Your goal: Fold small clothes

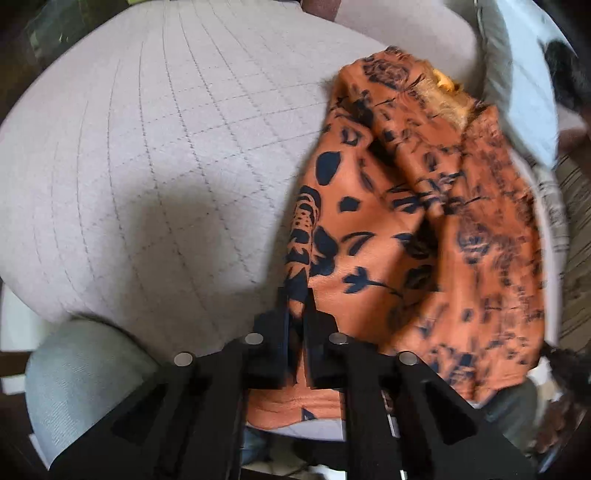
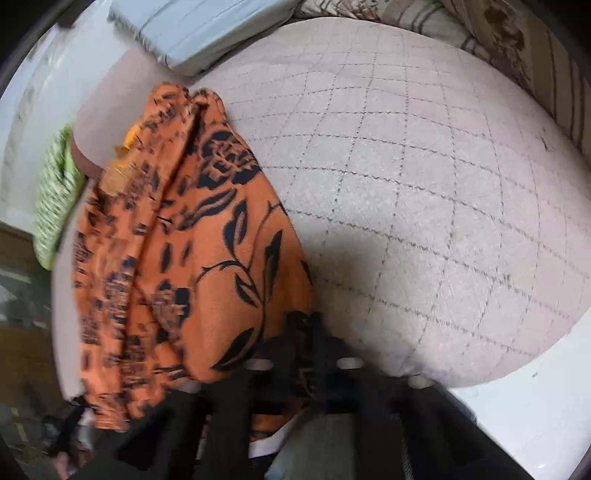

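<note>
An orange garment with a dark blue-black floral print (image 1: 424,229) hangs in loose folds over the quilted pale pink bed cover (image 1: 147,166). My left gripper (image 1: 297,299) is shut on its near edge, with cloth pinched between the black fingers. In the right wrist view the same garment (image 2: 192,251) drapes on the left side, and my right gripper (image 2: 306,325) is shut on another part of its edge. Both views are blurred. A yellow patch (image 1: 445,83) shows at the garment's far end.
A pale blue folded pillow or blanket (image 2: 192,29) lies at the far edge of the cover. A striped beige bedding piece (image 2: 517,48) sits at the far right. A green patterned cloth (image 2: 55,199) shows at the left. A grey cushion (image 1: 81,376) is near my left gripper.
</note>
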Action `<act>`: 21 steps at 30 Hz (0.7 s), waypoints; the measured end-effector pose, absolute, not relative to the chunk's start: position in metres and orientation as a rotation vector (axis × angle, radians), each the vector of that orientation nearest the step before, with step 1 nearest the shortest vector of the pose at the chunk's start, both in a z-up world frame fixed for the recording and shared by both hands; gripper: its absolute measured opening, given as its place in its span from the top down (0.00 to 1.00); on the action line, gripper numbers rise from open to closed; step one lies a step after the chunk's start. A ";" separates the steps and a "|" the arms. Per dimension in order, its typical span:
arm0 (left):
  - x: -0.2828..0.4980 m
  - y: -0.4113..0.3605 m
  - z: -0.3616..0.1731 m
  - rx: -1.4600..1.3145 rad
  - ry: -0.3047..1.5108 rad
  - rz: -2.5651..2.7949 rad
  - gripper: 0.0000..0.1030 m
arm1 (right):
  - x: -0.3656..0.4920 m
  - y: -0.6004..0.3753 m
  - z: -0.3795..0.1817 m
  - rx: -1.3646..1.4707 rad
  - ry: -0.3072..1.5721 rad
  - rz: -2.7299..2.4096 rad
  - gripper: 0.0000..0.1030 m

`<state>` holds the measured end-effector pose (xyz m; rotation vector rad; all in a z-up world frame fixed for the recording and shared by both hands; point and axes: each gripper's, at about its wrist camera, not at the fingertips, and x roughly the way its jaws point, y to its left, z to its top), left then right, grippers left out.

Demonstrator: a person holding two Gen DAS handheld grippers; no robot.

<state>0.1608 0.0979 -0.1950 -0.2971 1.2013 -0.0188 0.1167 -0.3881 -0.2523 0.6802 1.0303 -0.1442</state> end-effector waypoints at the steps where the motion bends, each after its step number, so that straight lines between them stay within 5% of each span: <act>1: 0.157 0.100 -0.187 -0.296 1.180 -0.014 0.96 | 0.111 -0.391 -0.247 0.689 1.016 -0.141 0.97; 6: 0.136 0.105 -0.154 -0.280 1.106 -0.060 0.96 | 0.074 -0.392 -0.204 0.662 0.945 -0.118 0.98; 13: 0.153 0.120 -0.201 -0.327 1.226 0.000 0.95 | 0.086 -0.400 -0.235 0.716 1.014 -0.195 0.97; 19: 0.135 0.132 -0.160 -0.329 1.109 -0.037 0.95 | 0.053 -0.408 -0.187 0.713 0.774 -0.160 0.96; 21: 0.133 0.129 -0.146 -0.337 1.082 -0.049 0.95 | 0.044 -0.406 -0.168 0.710 0.701 -0.103 0.87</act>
